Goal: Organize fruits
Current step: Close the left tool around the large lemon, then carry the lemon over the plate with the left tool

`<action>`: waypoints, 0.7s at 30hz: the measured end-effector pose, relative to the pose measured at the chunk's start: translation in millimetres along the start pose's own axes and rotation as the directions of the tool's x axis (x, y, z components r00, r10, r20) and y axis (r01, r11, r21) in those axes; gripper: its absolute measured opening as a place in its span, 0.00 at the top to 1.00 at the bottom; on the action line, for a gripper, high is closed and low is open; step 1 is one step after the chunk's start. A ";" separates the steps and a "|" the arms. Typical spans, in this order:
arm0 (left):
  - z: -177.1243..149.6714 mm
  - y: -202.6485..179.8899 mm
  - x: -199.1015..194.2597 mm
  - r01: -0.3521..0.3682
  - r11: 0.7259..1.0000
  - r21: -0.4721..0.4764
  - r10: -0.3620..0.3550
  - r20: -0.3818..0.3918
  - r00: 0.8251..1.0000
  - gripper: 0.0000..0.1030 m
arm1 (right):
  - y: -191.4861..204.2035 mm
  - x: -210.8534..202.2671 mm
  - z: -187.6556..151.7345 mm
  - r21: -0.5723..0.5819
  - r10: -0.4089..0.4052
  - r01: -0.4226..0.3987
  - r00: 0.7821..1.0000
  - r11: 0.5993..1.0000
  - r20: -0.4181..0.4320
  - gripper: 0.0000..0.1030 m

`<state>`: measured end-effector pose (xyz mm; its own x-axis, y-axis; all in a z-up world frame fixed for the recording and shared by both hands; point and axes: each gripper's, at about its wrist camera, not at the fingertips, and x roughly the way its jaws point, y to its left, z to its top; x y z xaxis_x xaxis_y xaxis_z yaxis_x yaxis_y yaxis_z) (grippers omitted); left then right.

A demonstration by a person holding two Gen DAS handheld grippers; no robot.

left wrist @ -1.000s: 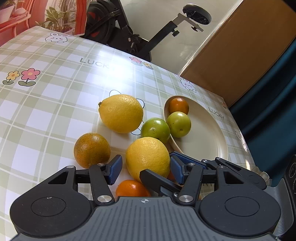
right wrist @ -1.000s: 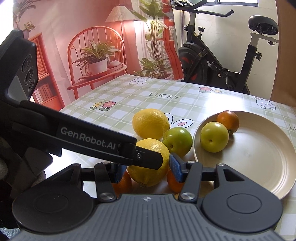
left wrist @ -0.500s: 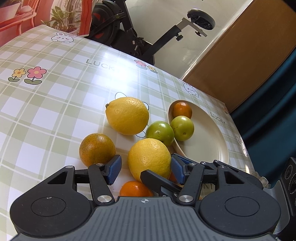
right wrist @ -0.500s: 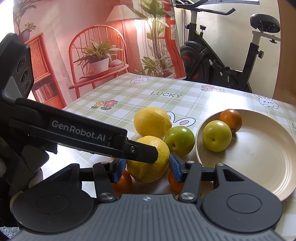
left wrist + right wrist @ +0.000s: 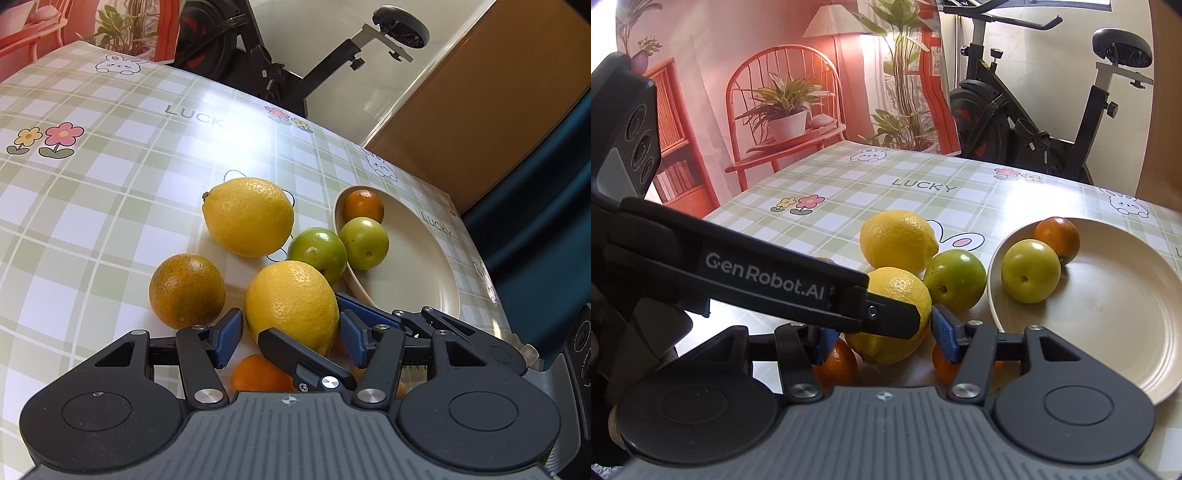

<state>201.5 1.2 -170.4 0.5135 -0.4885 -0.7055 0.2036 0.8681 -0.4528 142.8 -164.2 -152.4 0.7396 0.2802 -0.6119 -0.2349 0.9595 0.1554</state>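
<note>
Yellow rind fills the middle of both wrist views: the near lemon point(image 5: 291, 299) sits on the bench point(image 5: 110, 206), which is covered by a green-and-white checked cloth printed with flowers, rabbits and the word LUCKY. The left gripper point(image 5: 291, 332) points down at it with a blue pad on either side of the fruit, very close to the rind. Whether these fingers are clenched on the lemon or only flank it, I cannot tell.

The right gripper point(image 5: 884, 339) comes at the same lemon from the other side, and the two tools cross. In the right wrist view a black left finger lies across the front of the lemon and hides one right pad. The other right pad is just beside the rind. Whether the right fingers are pressing is also unclear.

A second lemon point(image 5: 248, 216) lies just behind the first. A speckled orange point(image 5: 187, 290) rests to the left of the pair, near them but apart. A green fruit point(image 5: 317, 253) sits against the outer rim of the cream plate point(image 5: 417, 266) and touches or nearly touches the near lemon.

On the plate, at its far edge, are a yellow-green fruit point(image 5: 364, 243) and a small orange point(image 5: 363, 205), side by side. Two more small oranges lie low under the grippers, one point(image 5: 258, 374) left of the near lemon and one point(image 5: 942, 365) right of it.

An exercise bike point(image 5: 1034, 122) stands beyond the bench.
</note>
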 end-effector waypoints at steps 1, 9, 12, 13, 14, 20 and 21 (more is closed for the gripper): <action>-0.1 -0.6 -0.3 -0.002 1.000 0.004 0.002 0.002 1.000 0.43 | 0.1 0.8 -0.2 0.003 0.002 -0.002 1.000 1.000 -0.001 0.44; 4.2 -16.9 -15.2 0.001 0.998 0.064 -0.005 0.061 0.998 0.43 | -2.0 -10.7 -0.1 0.012 0.003 -0.004 0.998 1.000 0.063 0.45; 8.9 -27.6 -19.9 0.004 0.996 0.094 -0.012 0.083 0.996 0.43 | -2.7 -19.8 3.4 0.015 -0.008 0.007 0.994 1.000 0.107 0.45; 10.5 -30.9 -19.9 0.006 0.995 0.102 -0.015 0.086 0.996 0.43 | -3.8 -22.9 4.5 0.018 -0.013 0.011 0.993 1.000 0.121 0.45; 12.0 -34.0 -19.3 0.010 0.994 0.109 -0.019 0.086 0.996 0.43 | -4.8 -25.3 5.1 0.021 -0.017 0.014 0.991 1.000 0.130 0.45; 16.8 -62.4 -8.4 0.017 0.983 0.184 -0.033 0.081 0.996 0.43 | -22.0 -39.6 6.4 0.068 -0.057 0.046 0.984 0.997 0.166 0.45; 17.0 -66.8 -4.5 0.021 0.981 0.195 -0.036 0.077 0.996 0.43 | -25.7 -41.6 5.9 0.078 -0.064 0.052 0.983 0.996 0.169 0.45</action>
<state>199.8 -53.0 -127.7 0.5685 -0.5113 -0.6444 0.3728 0.8584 -0.3523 121.8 -200.3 -126.4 0.8493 0.2187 -0.4804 -0.1464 0.9720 0.1837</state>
